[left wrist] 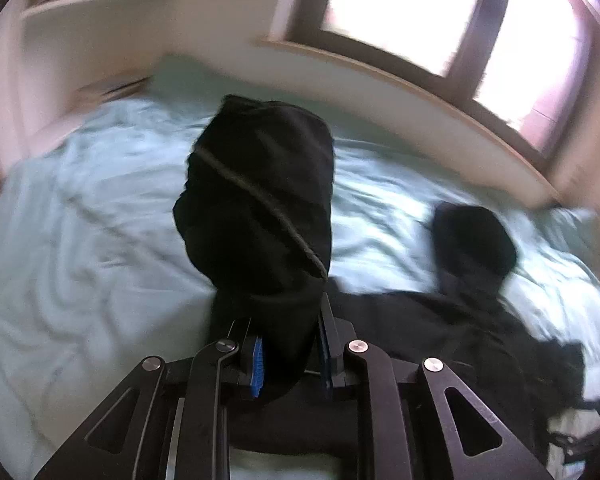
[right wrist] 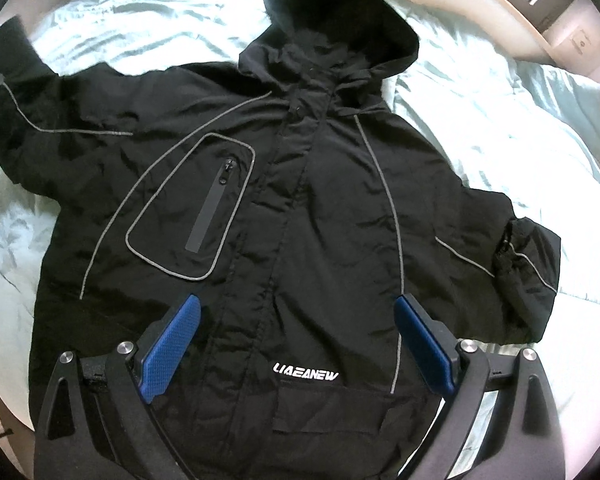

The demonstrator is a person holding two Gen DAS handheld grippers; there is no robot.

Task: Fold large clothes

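A bed with a rumpled pale mint sheet fills the room's middle. Behind it runs a white headboard edged in light wood. Above, a dark-framed window glows with bright daylight. White shelving stands at the far left, blurred.

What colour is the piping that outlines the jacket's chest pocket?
Grey, a thin line around the chest pocket of the black jacket; it shows best in the right wrist view.
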